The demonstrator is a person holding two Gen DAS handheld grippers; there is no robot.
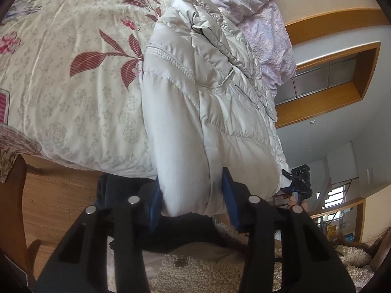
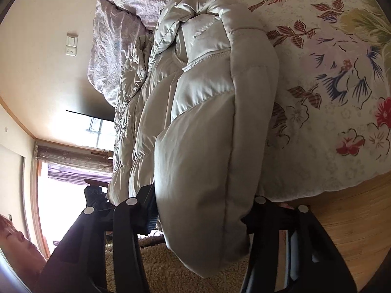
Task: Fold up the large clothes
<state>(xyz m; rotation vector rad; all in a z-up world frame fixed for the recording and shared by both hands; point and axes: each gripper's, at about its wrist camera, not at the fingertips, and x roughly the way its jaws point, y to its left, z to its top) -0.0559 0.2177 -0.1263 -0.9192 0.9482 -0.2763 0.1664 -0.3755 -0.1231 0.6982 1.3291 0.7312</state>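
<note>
A pale cream puffer jacket (image 1: 195,85) lies lengthwise on the flowered bedcover (image 1: 61,85), its near end hanging over the bed's edge. My left gripper (image 1: 193,195) has its blue pads (image 1: 231,195) pressed on either side of that near end, at the left corner. In the right wrist view the same jacket (image 2: 207,122) bulges out between the black fingers (image 2: 146,207) of my right gripper (image 2: 200,210), which is shut on the right corner. Each view shows the other gripper small at the jacket's far side, the right gripper (image 1: 299,183) and the left gripper (image 2: 95,195).
A crumpled pink quilt (image 1: 264,24) is heaped at the head of the bed beside the jacket. Wooden floor (image 2: 354,219) lies below the bed's edge. A brown wooden furniture piece (image 1: 12,195) stands at the left. The person's fleecy top (image 1: 195,268) is just under the grippers.
</note>
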